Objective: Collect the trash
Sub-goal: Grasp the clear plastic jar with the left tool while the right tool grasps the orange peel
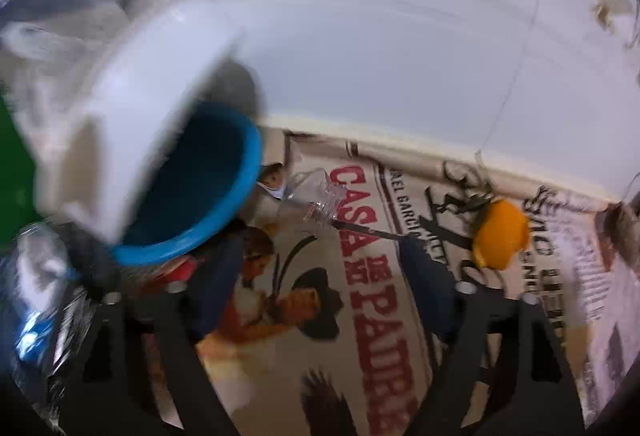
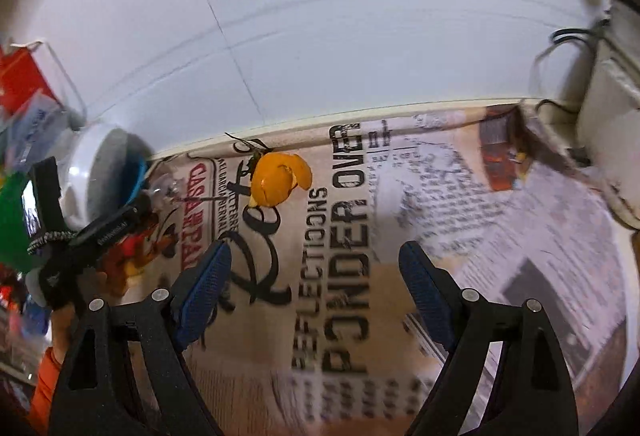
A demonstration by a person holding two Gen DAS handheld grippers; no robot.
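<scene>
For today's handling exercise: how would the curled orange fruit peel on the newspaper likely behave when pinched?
The curled orange fruit peel looks thin and hollow, so probably light. Its cupped, torn shape suggests it may flex or crush. Lying loose on the printed newspaper, it might slide.

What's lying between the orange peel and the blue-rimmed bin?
A clear plastic bottle piece lies on the newspaper between peel and bin, in both wrist views.
</scene>
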